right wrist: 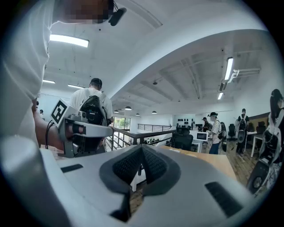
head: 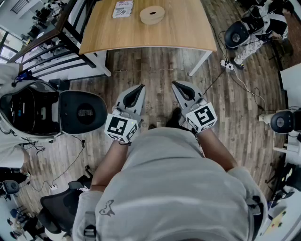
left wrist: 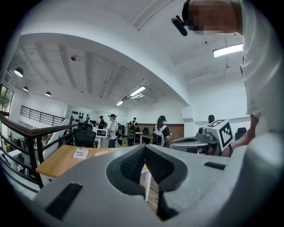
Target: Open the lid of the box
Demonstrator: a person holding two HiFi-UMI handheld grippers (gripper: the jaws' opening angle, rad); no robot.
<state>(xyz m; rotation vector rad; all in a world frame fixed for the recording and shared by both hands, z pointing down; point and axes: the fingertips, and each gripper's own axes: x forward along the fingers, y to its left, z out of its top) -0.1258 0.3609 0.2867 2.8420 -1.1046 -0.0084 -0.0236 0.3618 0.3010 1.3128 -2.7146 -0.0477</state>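
Since the wooden table (head: 178, 33) is well ahead, the left gripper (head: 138, 90) and right gripper (head: 178, 87) wait level, closed, empty. The round object (head: 152, 14) there may be the box.

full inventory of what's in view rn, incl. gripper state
table: 1, light wood top, white legs, top of head view
round box: 1, tan, on the table, lid state unclear
booklet: 1, white, printed, on the table left of the box
floor: brown wood planks, under everything
railing: 1, black, top left
office chair: 1, black, bottom left
power strip: 1, white, on the floor by the table's right leg
bystanders: several, far across the room
shirt: 1, grey, on the person
left gripper: 1, grey, shut, empty, over the floor short of the table
right gripper: 1, grey, shut, empty, beside the left one
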